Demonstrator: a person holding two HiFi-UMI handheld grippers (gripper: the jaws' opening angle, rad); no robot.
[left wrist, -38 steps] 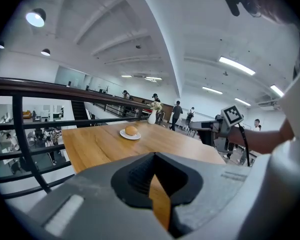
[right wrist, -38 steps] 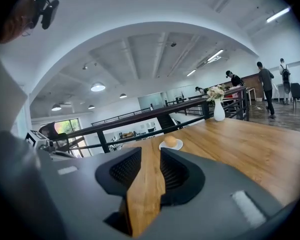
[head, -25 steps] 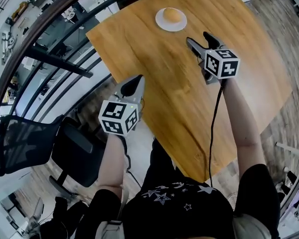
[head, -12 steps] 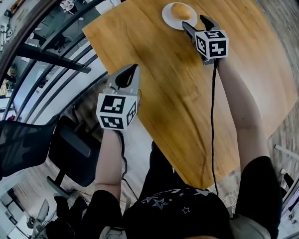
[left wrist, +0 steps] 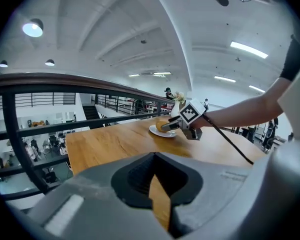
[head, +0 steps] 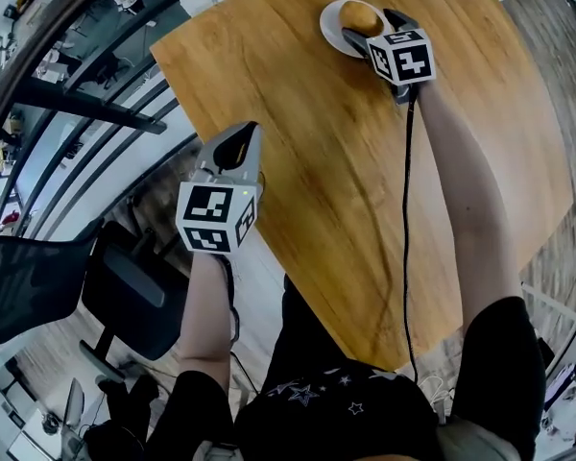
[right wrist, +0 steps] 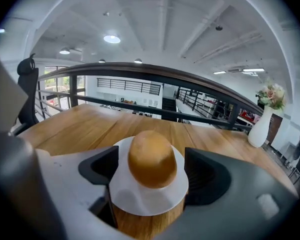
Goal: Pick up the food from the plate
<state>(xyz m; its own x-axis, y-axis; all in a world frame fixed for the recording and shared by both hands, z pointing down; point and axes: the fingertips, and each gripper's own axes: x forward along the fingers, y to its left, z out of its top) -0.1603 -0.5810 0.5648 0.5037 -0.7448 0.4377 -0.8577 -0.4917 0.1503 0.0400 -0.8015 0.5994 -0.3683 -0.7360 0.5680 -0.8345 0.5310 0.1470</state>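
The right gripper point(head: 370, 27) was over the middle of the bench point(head: 317, 161) a second ago, well short of the plate point(head: 332, 19). It has since travelled to the far end and now sits at the plate itself. Its fingers point(head: 349, 36) have just been spreading wider and now stand fully apart on either side of the food. The food is a round golden-brown bun point(head: 361, 15), which lies on the white plate as it did before and has not been lifted. In the right gripper view the bun point(right wrist: 151, 158) sits in the middle of the gap between the two dark pads. Bare plate point(right wrist: 140, 199) shows on both sides of it, so the pads are not pressing on it and nothing is gripped. The left gripper point(head: 238, 147) has shifted only a little. It hangs off the bench's near left edge, over the railing side, with its marker cube towards the person. Its own view shows its fingers point(left wrist: 140, 184) drawn almost together, with only a thin slit of wood visible between them and nothing held there. That view looks along the bench to the other gripper at the plate point(left wrist: 162, 131). A white vase point(right wrist: 262, 126) with flowers stands further along the bench, well apart from the plate. A black mesh chair point(head: 38, 286) stands on the floor to the left.
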